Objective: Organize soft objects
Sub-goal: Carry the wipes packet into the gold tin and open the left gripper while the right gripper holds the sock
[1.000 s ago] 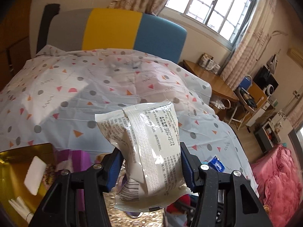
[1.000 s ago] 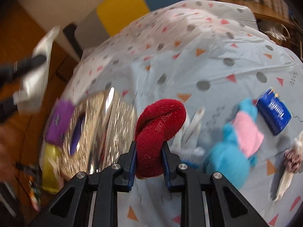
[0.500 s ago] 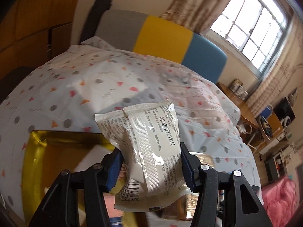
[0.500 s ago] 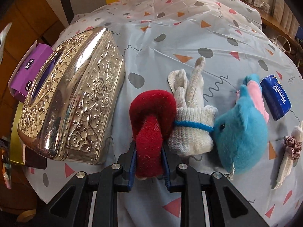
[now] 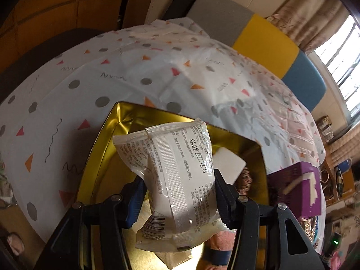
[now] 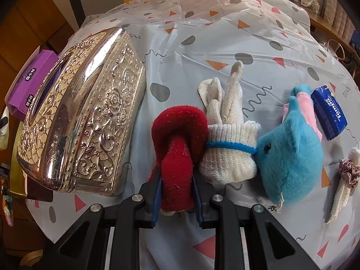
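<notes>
Left tongs (image 5: pixel 177 198) are clenching a white crinkly plastic packet (image 5: pixel 173 175) above the open gold tin (image 5: pixel 105 139), best released low inside, while right tongs (image 6: pixel 176 193) are gripping a red fuzzy sock (image 6: pixel 177 148) on the table (image 6: pixel 202 45).

Left gripper (image 5: pixel 180 193) held packet (image 5: pixel 177 180) above tray (image 5: pixel 108 135), which sat on table (image 5: pixel 112 67). Sponge (image 5: pixel 229 166) lay in tray behind packet; tissue box (image 5: pixel 299 186) right of tray. Chair (image 5: pixel 258 38) stood behind table. Right gripper (image 6: pixel 176 193) gripped sock (image 6: pixel 177 144) at table's near edge. Metal box (image 6: pixel 85 112) lay left of sock, glove (image 6: pixel 227 139) touching its right, plush (image 6: pixel 292 148) right of glove, tissue pack (image 6: pixel 329 112) just beyond plush, scrunchie (image 6: pixel 348 173) far right.
</notes>
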`<action>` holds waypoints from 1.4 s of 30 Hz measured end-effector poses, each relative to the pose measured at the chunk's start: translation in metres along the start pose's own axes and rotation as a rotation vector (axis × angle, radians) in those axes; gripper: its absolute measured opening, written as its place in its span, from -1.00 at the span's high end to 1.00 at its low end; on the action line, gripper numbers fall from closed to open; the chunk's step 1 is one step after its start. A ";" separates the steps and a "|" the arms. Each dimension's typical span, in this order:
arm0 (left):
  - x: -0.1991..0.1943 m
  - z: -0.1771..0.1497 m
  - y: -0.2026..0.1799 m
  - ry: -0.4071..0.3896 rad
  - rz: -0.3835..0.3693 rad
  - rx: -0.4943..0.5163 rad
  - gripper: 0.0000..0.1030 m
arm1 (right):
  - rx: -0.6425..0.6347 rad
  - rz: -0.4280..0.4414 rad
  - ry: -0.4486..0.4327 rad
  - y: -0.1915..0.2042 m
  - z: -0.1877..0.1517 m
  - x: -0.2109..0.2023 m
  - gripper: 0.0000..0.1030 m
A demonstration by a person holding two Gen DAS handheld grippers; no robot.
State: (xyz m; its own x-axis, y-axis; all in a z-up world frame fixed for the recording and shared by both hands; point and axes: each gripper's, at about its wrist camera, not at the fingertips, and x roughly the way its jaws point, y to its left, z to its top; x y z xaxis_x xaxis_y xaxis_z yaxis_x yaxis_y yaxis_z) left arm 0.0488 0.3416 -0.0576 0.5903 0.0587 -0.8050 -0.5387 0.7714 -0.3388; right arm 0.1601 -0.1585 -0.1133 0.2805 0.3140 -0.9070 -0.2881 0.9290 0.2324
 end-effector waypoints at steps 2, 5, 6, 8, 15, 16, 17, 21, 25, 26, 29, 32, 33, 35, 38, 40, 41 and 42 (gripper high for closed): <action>0.011 0.002 0.000 0.024 0.007 -0.010 -0.10 | 0.001 -0.002 -0.002 0.002 -0.003 -0.001 0.55; 0.028 0.005 -0.002 0.051 0.028 -0.020 -0.11 | 0.008 -0.002 -0.004 0.004 -0.005 -0.001 0.55; 0.034 0.005 -0.004 0.060 0.030 -0.017 -0.11 | 0.008 -0.002 -0.005 0.005 -0.005 -0.001 0.55; 0.040 0.006 -0.006 0.070 0.024 -0.028 -0.11 | 0.009 -0.003 -0.005 0.004 -0.006 -0.002 0.55; 0.039 0.003 -0.012 0.029 0.039 0.002 -0.42 | -0.004 -0.010 -0.005 0.005 -0.008 -0.001 0.55; 0.036 0.002 -0.012 0.021 0.046 0.009 -0.42 | -0.004 -0.009 -0.004 0.005 -0.008 -0.001 0.55; 0.032 -0.001 -0.013 0.007 0.051 0.023 -0.42 | -0.004 -0.009 -0.004 0.005 -0.008 0.000 0.55; 0.010 -0.018 -0.020 -0.051 0.080 0.083 -0.43 | -0.007 -0.012 -0.003 0.003 -0.007 0.001 0.55; -0.006 -0.039 -0.030 -0.088 0.085 0.144 -0.46 | -0.004 -0.011 -0.003 0.003 -0.006 0.001 0.55; -0.010 -0.044 -0.032 -0.094 0.079 0.151 -0.46 | -0.003 -0.010 -0.003 0.003 -0.006 0.002 0.55; -0.020 -0.058 -0.040 -0.106 0.065 0.177 -0.46 | 0.007 -0.005 -0.002 0.000 -0.004 0.002 0.55; -0.029 -0.071 -0.047 -0.114 0.061 0.206 -0.46 | 0.006 -0.007 -0.004 0.000 -0.002 0.003 0.55; -0.032 -0.075 -0.049 -0.120 0.059 0.214 -0.46 | 0.003 -0.010 -0.006 0.000 -0.002 0.003 0.55; -0.038 -0.082 -0.051 -0.124 0.049 0.231 -0.46 | -0.005 -0.016 -0.009 0.001 -0.002 0.003 0.55; -0.048 -0.091 -0.056 -0.139 0.047 0.264 -0.46 | -0.006 -0.022 -0.013 0.004 -0.003 0.003 0.55; -0.053 -0.096 -0.057 -0.149 0.044 0.283 -0.46 | -0.009 -0.026 -0.016 0.006 -0.004 0.003 0.55; -0.056 -0.099 -0.058 -0.155 0.045 0.288 -0.46 | -0.011 -0.027 -0.016 0.006 -0.004 0.003 0.55; -0.058 -0.101 -0.059 -0.156 0.045 0.297 -0.46 | -0.012 -0.029 -0.017 0.007 -0.004 0.004 0.55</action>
State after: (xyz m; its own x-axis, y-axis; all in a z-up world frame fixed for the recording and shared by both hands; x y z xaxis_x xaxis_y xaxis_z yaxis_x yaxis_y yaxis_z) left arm -0.0144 0.2290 -0.0404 0.6674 0.1759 -0.7237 -0.3813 0.9154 -0.1292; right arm 0.1555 -0.1520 -0.1165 0.3040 0.2906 -0.9073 -0.2905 0.9353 0.2022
